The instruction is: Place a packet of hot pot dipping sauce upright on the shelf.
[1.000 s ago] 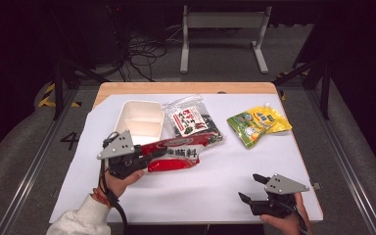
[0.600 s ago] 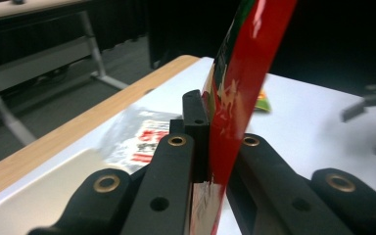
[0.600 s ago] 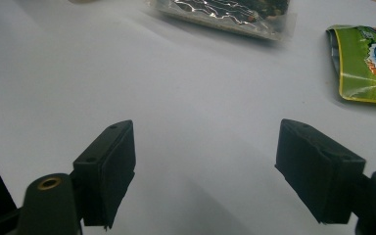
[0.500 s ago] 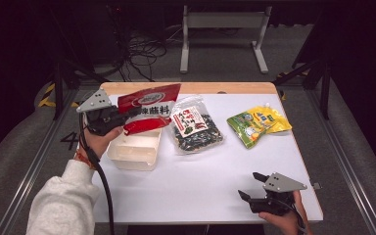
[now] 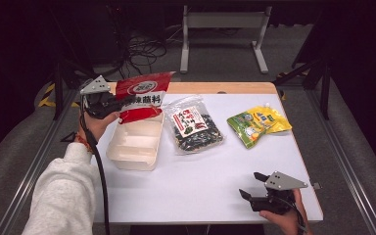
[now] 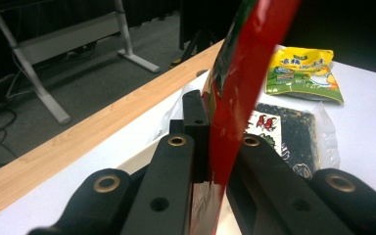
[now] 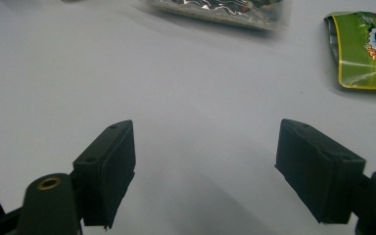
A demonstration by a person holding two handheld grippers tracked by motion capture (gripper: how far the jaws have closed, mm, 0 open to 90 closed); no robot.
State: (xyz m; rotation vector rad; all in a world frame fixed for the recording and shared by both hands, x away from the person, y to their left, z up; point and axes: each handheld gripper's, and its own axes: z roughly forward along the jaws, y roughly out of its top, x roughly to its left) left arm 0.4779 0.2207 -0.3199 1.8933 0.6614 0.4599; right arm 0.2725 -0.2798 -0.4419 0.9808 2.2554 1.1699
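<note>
A white table [image 5: 200, 181] with a wooden strip along its far edge carries three things. A white divided tray [image 5: 134, 144] lies at the left, a clear packet of dark snacks [image 5: 194, 128] beside it, and a yellow-green pouch [image 5: 257, 123] farther right.

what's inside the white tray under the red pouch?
The white tray looks empty in its near compartments, with just a divider visible. Its far end is covered by the red pouch held in the left gripper, so that part can't be checked.

A pale grey sleeve [image 5: 61, 196] is worn; black grippers carry grey three-cornered plates [image 5: 285, 181], brass-ringed screws [image 6: 106, 184] and black cables [image 5: 99, 171].
</note>
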